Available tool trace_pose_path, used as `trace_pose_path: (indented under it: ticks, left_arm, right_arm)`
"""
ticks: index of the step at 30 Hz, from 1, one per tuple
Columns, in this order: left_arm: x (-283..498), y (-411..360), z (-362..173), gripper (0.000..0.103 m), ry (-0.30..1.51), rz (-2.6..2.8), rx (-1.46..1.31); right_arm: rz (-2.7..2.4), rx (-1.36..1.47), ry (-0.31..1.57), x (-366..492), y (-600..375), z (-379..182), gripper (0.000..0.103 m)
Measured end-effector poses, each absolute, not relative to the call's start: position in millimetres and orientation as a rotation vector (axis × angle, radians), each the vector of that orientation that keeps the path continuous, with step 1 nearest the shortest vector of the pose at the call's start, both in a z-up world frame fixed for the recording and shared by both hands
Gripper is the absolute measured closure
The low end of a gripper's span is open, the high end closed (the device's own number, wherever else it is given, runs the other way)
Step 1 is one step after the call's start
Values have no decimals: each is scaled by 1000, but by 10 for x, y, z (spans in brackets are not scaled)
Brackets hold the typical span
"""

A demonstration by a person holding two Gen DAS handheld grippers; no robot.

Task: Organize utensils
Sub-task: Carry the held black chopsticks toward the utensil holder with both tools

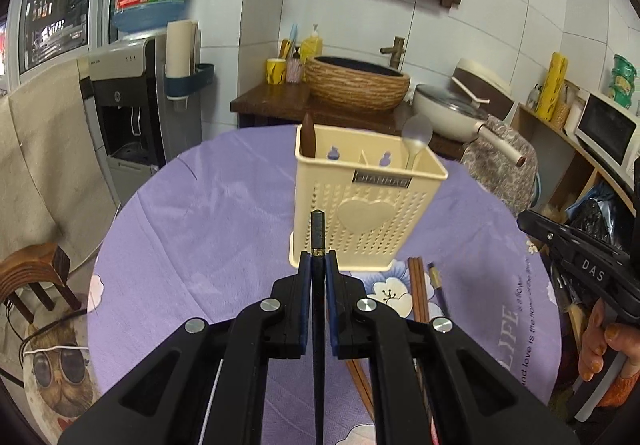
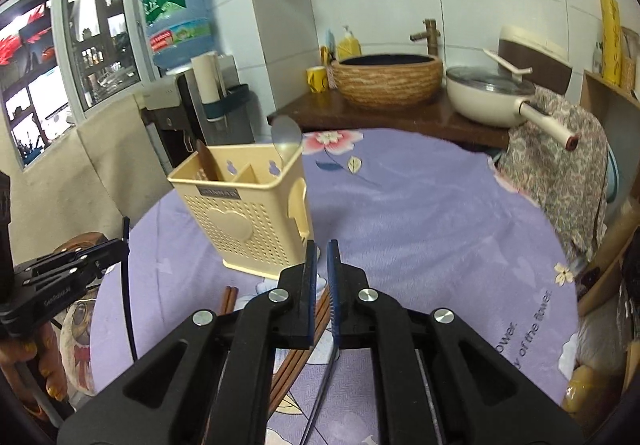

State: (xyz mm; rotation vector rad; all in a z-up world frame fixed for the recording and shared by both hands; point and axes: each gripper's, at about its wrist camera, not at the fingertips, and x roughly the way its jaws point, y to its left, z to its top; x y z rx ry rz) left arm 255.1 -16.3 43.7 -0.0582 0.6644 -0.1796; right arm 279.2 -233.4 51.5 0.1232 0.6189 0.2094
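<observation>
While the left claw (image 1: 319, 263) pinches a dark chopstick (image 1: 318, 229) between its blue pads (image 1: 305, 285), the stick's squared tip pokes out just past the fingertips and its shaft runs back under the camera. Right beyond that tip stands a cream holder (image 1: 368, 205) on the purple cloth (image 1: 200, 213), with a brown handle (image 1: 308, 141) in its compartment to the claw's left and a clear spoon (image 1: 416, 137) in the one to the right. Just right of the claw, brown chopsticks (image 1: 419, 285) and another dark stick (image 1: 438, 285) lie flat on the cloth. Farther right, the other tool's black body shows at the frame edge with a hand (image 1: 604, 345) wrapped round its grip.

From the right wrist view, the right claw (image 2: 322, 265) has its jaws drawn nearly together; a thin dark stick (image 2: 320, 397) runs back from between the pads, apparently pinched, though the contact is hard to see. Beneath and behind the fingers lie the brown chopsticks (image 2: 228, 299). The holder (image 2: 244, 221) stands ahead and to the left here, showing its side wall and inner divider. Far left, the left claw appears from the side, its chopstick (image 2: 127, 285) hanging steeply down off the table's edge, something its own camera cannot show.
</observation>
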Motion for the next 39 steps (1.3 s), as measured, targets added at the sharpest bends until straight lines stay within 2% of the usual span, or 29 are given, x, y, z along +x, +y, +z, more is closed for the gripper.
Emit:
trace_pose_path:
  ticks: [6,11,13,16,17,18,25,31,34,36,39]
  left_arm:
    - [2482,-138,590,96,627,-175,-56]
    - [2443,-134,660,96,608,-181,-55]
    - [2419,-112,680,96,602,-182,-57]
    - [2381,-117,710,96,589,-179,-51]
    - [2377,-117,710,96,588,-179,-51]
    - [2374,-110,712,96,588,-179,-53]
    - [2365,-106,710,96,588,-180,-56]
    - [2365,-110,710,96,589,-180,-57]
    - [2362,-114,715,96,589,-179,-56]
    - [2360,-117,718,96,589,-181,-56]
    - [2362,-132,719,96,589,-183,-54]
  right_arm:
    - [202,81,615,2748,-2348,599,101]
    - [135,89,709,2942,-2380,249,100]
    - [118,83,776,3077,-2369,26,97]
    - [106,119,875,3261,-2367,-329,86]
    - [91,115,892,3296,-2365,-408,78]
    - [82,123,900,3325,-2373,-484,76]
    - [24,99,960,3525,-2348,-795,76]
    - [-20,45,954,3616,-2252,-850,77]
    - [-32,37,952,3607,-2234,-853,84]
    - [-34,29,952,3612,-2209,-840,94]
    - [-22,54,957,3617,-2229,-827,94]
